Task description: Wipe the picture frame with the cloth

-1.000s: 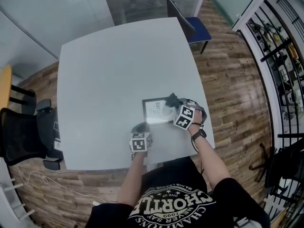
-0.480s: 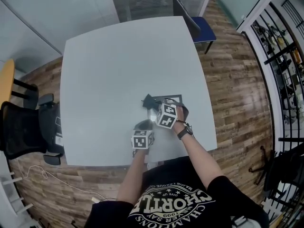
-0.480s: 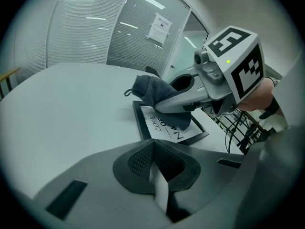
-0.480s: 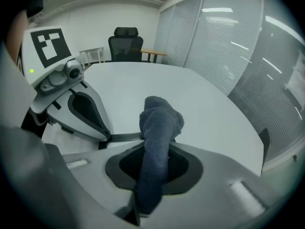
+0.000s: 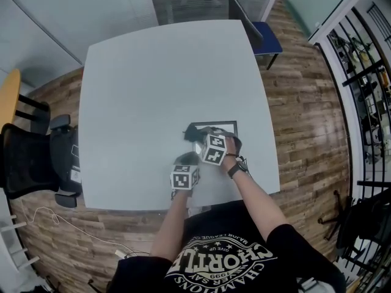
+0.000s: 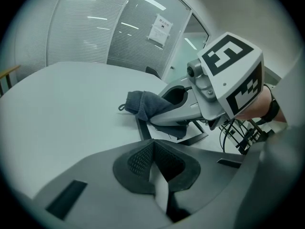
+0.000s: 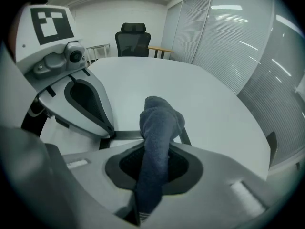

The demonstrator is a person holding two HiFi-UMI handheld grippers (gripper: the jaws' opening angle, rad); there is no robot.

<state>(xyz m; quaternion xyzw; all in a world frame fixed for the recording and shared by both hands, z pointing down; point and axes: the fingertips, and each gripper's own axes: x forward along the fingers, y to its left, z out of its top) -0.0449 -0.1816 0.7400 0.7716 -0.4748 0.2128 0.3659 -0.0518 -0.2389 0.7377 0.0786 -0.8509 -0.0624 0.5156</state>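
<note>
Right claw (image 7: pixel 151 175), cloth (image 7: pixel 159 123): seemingly farther left

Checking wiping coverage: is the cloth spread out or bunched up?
Bunched up: the cloth is a rolled wad pinched in the right gripper.

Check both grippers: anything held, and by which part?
The right gripper is shut on the cloth, pinching a bunched fold; the rest sticks out past the jaws. The left gripper is shut, with nothing between its jaws.

Pale table (image 5: pixel 153 90), wood floor (image 5: pixel 299 102), blue chair (image 5: pixel 259 38).
</note>
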